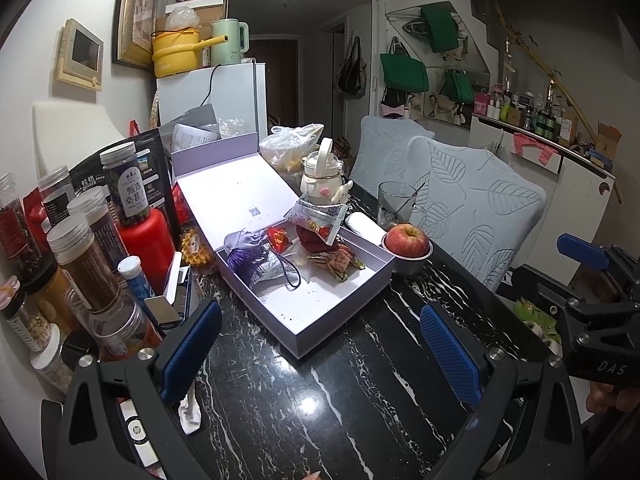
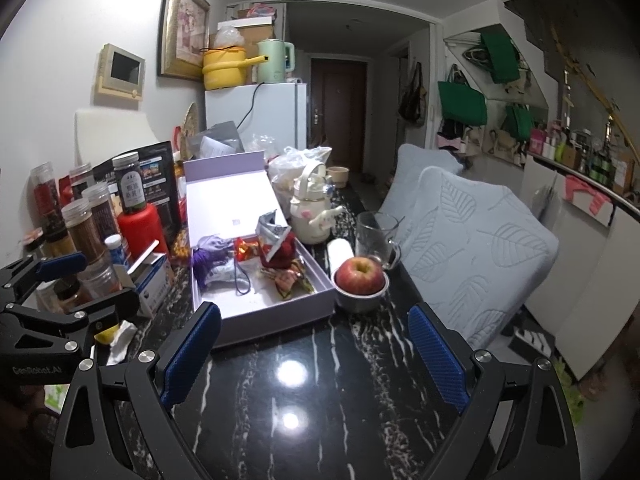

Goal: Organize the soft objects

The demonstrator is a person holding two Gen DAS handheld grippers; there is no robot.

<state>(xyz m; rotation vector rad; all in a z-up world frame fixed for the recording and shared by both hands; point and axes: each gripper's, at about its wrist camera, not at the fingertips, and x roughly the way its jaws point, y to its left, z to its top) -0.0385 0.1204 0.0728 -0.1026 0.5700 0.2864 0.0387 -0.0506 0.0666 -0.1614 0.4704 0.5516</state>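
An apple [image 1: 407,239] sits in a small metal bowl [image 1: 408,263] near the table's [image 1: 320,380] right edge, a glass mug [image 1: 394,204] just behind it. A cream kettle [image 1: 322,178] stands further back. Jars [image 1: 86,264] and a red bottle [image 1: 148,240] crowd the left edge; two chairs [image 1: 472,208] stand at the right

One lavender gift box [image 1: 352,300] is seen at frame centre, with one apple [image 1: 406,240] in one metal bowl [image 1: 412,266] at its right. One glass mug [image 1: 394,202], one white kettle-shaped bottle [image 1: 322,178] and two leaf-patterned chair backs [image 1: 476,204] are counted. Three green tote bags [image 1: 402,72] are seen at upper right.
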